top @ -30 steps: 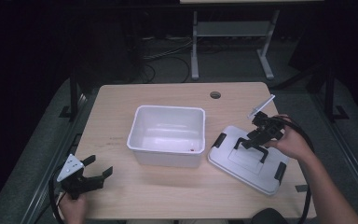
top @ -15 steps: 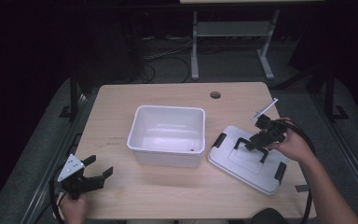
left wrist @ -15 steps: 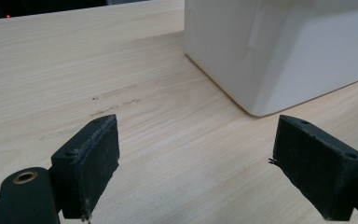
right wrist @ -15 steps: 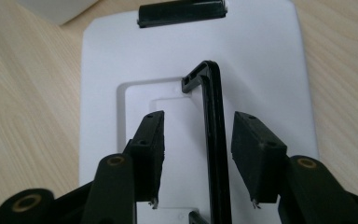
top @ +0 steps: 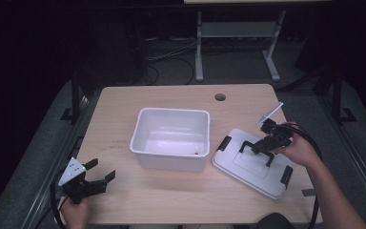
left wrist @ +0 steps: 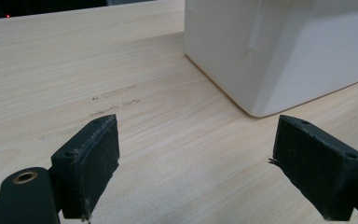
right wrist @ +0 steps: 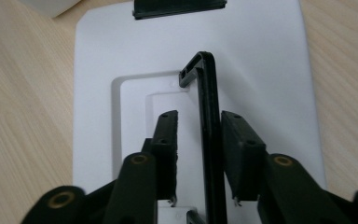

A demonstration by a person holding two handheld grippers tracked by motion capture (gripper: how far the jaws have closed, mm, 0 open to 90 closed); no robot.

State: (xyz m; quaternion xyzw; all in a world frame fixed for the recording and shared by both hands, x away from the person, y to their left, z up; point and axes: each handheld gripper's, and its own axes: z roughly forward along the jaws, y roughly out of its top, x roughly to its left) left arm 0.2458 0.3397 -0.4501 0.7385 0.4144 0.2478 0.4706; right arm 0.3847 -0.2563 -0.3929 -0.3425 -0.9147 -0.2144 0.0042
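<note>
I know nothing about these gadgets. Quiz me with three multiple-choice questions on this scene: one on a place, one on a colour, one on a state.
1. Where is the lid relative to the bin?
A. On top of it
B. On the table, to its right
C. Inside it

2. What colour is the lid's handle?
A. White
B. Red
C. Black

3. How do the jaws of the left gripper stand?
A. Wide open, nothing between them
B. Shut on the bin
C. Shut on the lid

Answers:
1 B: the high view shows the lid flat on the wood beside the bin.
2 C: it stands black against the white lid, between the jaws of the right gripper, which have just been closing.
3 A: bare table shows between the pads.
</note>
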